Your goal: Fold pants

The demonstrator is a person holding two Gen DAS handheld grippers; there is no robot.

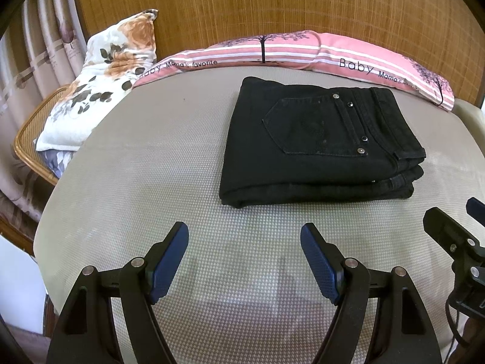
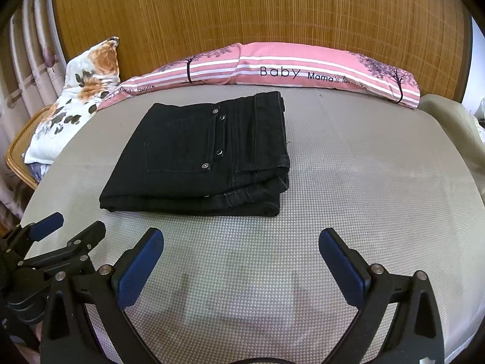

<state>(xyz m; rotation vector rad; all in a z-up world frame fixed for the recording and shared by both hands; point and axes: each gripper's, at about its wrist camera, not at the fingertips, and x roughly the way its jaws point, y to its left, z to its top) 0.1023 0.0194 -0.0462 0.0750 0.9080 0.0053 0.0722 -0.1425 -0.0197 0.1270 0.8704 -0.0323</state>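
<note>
Black pants (image 1: 315,145) lie folded in a compact stack on the grey mat, back pocket up; they also show in the right wrist view (image 2: 200,157). My left gripper (image 1: 244,236) is open and empty, held above the mat a little in front of the pants. My right gripper (image 2: 241,242) is open and empty, in front of the pants and to their right. The right gripper shows at the right edge of the left wrist view (image 1: 454,224). The left gripper shows at the lower left of the right wrist view (image 2: 69,224).
The grey mesh mat (image 1: 151,182) covers a bed. A pink striped pillow (image 1: 303,51) lies along the wooden headboard (image 1: 272,3). A floral pillow (image 1: 100,82) leans at the back left over a rattan chair (image 1: 33,127). Curtains hang at the far left.
</note>
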